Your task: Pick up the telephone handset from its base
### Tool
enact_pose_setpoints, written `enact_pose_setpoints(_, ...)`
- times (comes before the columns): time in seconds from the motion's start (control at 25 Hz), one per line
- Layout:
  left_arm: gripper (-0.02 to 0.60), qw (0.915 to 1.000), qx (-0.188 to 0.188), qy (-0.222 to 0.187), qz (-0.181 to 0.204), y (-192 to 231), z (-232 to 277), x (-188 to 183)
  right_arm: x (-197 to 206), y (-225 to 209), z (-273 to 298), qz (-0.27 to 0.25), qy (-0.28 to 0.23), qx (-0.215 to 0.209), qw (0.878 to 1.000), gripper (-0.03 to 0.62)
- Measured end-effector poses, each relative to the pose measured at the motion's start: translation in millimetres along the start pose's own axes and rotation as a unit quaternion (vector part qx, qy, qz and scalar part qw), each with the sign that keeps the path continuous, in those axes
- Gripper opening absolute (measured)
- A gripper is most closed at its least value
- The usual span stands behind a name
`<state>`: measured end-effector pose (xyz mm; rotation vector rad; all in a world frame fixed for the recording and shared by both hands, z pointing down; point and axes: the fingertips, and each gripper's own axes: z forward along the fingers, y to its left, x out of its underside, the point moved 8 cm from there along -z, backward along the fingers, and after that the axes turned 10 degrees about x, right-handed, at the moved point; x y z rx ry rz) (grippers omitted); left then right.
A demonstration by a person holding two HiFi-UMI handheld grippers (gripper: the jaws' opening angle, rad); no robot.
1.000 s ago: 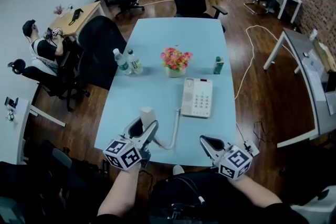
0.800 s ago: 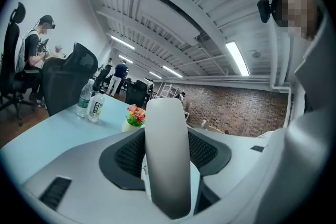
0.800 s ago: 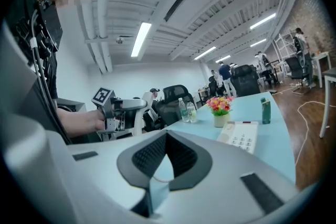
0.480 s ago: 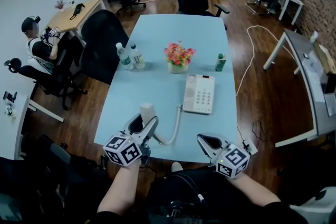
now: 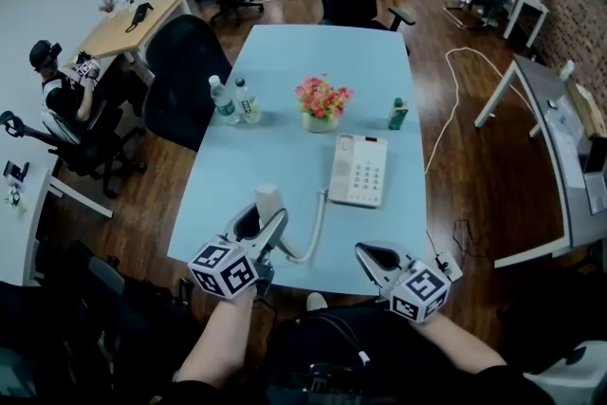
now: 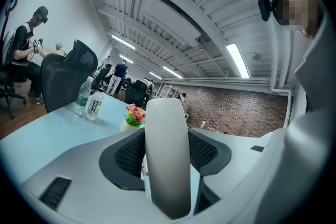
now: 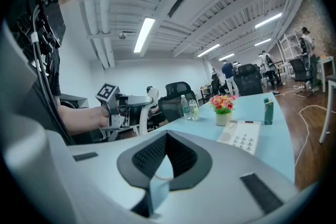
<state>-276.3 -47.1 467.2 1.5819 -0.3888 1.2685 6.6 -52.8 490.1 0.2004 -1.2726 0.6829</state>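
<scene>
So, handset's off the cradle and in the left gripper

The left gripper (image 5: 258,230) is clamped on the white plastic telephone handset (image 5: 267,201), held upright to the left of the white push-button phone base (image 5: 358,170) and well apart from it. A white cord (image 5: 314,228) loops back to the base. I'd raise it slow and straight so the cord doesn't drag the base along. The right gripper (image 5: 373,255), on the person's side of the base, is pinched together on nothing.
</scene>
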Motion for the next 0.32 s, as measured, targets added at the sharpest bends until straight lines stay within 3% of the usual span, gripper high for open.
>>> enact_pose_setpoints(0.32, 0.239, 1.0000, 0.000, 0.007, 0.002, -0.6, 4.2, 2.7, 1.3, -0.8, -1.5, -0.003, -0.002, -0.001, 1.000, 0.015)
